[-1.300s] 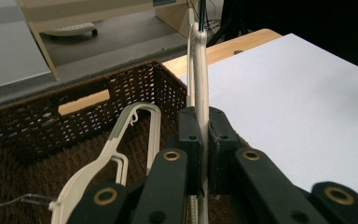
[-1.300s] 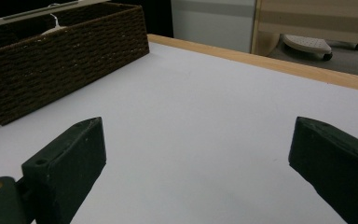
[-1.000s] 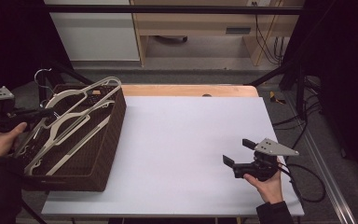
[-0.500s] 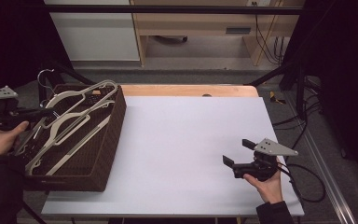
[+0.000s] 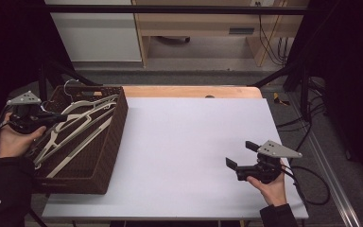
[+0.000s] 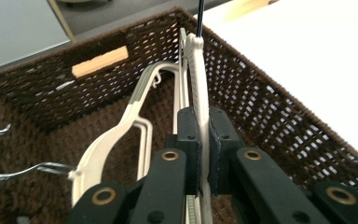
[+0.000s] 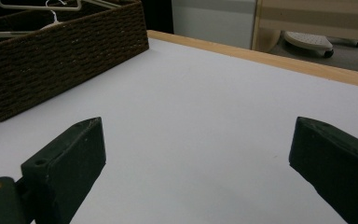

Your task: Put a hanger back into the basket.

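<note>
Left gripper clamped tight on a cream plastic hanger, pads pinching the thin bar edge-on w/ no gap showing. Hanger sits in the brown wicker basket at the left end of the white table, lying on top of a pile of other hangers, incl. one wire hanger off to the side.

Key bit for the next move: long axis of the held hanger runs straight ahead from the jaws, pointing toward the basket's far wall and the table beyond. From above, same thing: bar slants from the left hand up toward the basket's far right corner. So prob a lift up and across the rim toward the table, w/ the far end leading. Hard to tell if its hook is snagged on the others, pile's too tangled to read.

Right gripper way off at the table's right side, resting in the right hand, jaws spread wide, nothing between them, aimed at the basket. Left hand obv the nearer one.
</note>
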Demonstrator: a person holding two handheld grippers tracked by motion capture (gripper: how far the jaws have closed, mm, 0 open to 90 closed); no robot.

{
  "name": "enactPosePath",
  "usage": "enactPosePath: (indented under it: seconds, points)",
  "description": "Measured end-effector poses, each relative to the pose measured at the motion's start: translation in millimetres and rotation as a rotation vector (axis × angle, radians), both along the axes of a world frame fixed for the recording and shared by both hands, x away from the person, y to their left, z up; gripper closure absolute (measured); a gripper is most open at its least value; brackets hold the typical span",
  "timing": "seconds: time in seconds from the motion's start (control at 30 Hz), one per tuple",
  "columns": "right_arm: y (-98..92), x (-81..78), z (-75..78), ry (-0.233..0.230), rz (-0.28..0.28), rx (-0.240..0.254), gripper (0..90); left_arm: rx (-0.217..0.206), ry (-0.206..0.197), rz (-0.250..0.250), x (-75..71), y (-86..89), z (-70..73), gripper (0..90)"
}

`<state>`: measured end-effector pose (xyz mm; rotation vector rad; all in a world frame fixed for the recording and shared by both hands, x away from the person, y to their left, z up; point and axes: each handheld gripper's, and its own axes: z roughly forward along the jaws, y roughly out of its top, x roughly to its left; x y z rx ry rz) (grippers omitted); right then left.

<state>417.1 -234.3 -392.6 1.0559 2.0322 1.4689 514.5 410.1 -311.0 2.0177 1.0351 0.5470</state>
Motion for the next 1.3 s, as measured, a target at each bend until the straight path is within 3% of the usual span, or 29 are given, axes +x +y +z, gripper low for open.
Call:
enactPosePath:
  seconds: [0.2,0.47,0.6,1.0,1.07,1.13,1.27,1.3]
  points:
    - [0.4,0.8,-0.7,-0.001,0.007,-0.005,3.9,-0.035,-0.007,0.025,2.6,4.3,-5.9,85.0]
    - [2.4,1.9,-2.2,0.003,0.010,-0.007,3.9,-0.092,0.009,0.006,3.4,8.1,-12.1,84.1]
    - [2.7,2.0,-2.5,0.003,0.011,-0.009,3.9,-0.084,0.002,0.037,1.5,16.4,-20.9,84.8]
    - [2.6,1.6,-2.2,0.003,0.012,-0.005,3.8,-0.216,0.104,0.055,-0.7,28.2,-38.8,85.4]
    - [2.2,1.1,-1.8,0.004,0.011,-0.005,3.8,-0.220,0.111,0.047,-0.6,27.6,-38.2,85.4]
    - [1.8,1.1,-1.6,0.004,0.010,-0.004,3.9,-0.197,0.104,0.063,-0.2,27.1,-37.5,85.7]
    - [2.9,1.7,-2.6,0.006,0.015,-0.008,3.8,-0.131,0.112,0.102,4.7,19.5,-44.2,86.2]
    - [3.3,1.4,-2.6,0.013,0.015,-0.007,3.7,-0.095,0.137,0.103,6.9,15.0,-47.6,86.2]
